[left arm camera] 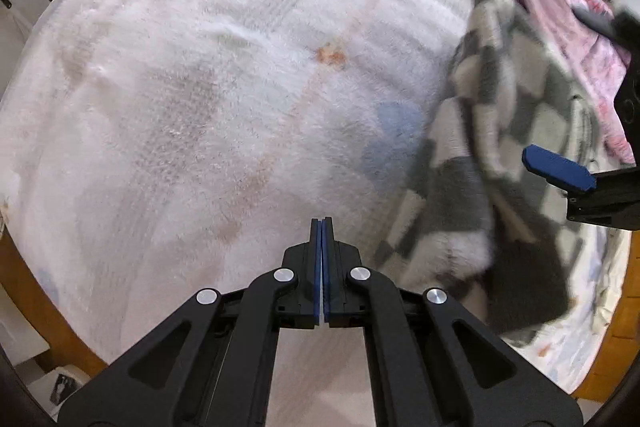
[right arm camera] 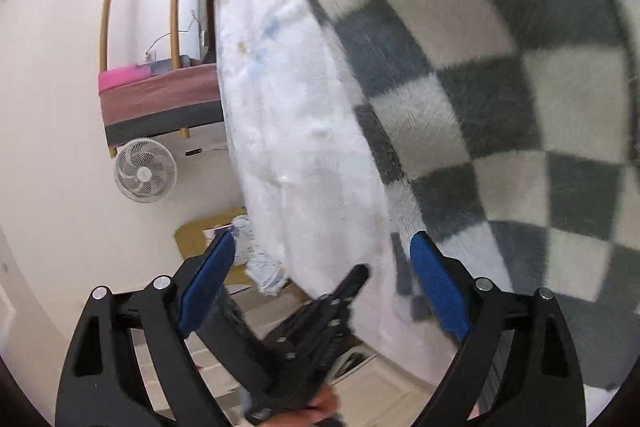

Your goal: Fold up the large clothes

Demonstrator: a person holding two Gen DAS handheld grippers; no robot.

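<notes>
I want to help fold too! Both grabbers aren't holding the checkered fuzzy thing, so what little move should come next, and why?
Probably bring the open right gripper onto an edge of the checkered garment and close on it. The garment lies crumpled on the white bedspread, nothing sits between the right pads, and the left gripper is shut on nothing. It needs spreading flat before folding.

The left wrist view is taken from above, looking steeply down past the left gripper (left arm camera: 322,223) onto the white bed cover (left arm camera: 208,99), seen from fairly near. The right wrist view is aimed obliquely along the bed edge toward a wall and a fan (right arm camera: 145,171). The checkered garment (left arm camera: 492,163) and bed cover are shared by both views.
</notes>
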